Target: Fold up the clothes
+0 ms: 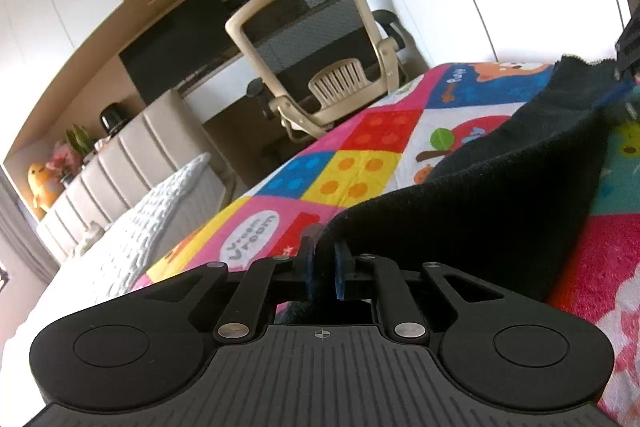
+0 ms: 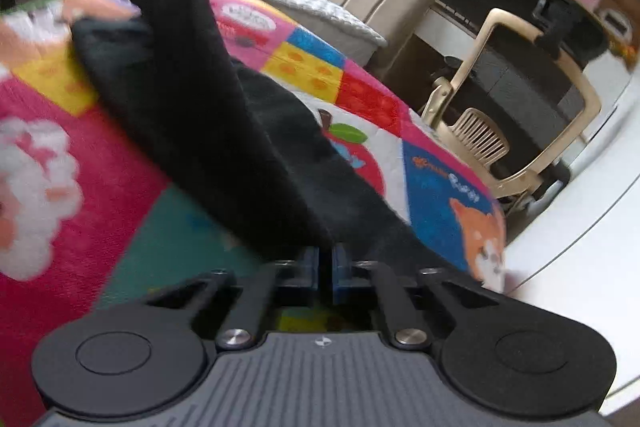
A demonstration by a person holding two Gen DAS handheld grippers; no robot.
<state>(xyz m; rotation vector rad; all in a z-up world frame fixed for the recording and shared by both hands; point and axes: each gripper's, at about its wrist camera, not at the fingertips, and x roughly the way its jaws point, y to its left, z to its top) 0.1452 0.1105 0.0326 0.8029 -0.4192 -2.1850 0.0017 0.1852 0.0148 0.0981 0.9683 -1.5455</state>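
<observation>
Garment: black fleece cloth (image 1: 500,179) draped across colourful bed mat (image 1: 360,143)
Left tongs (image 1: 324,269): pinching its edge
Right tongs (image 2: 325,267): pinching another edge
Handling: soft, light, limp; hold by corners

A plain black garment (image 1: 500,195) lies on a bright patchwork play mat (image 1: 360,155) of pink, red, yellow, blue and teal squares, some dotted in orange, with a red apple and an orange fox. Behind stand a beige-framed chair (image 1: 320,47) with grey mesh and a white textured blanket (image 1: 152,219).
</observation>
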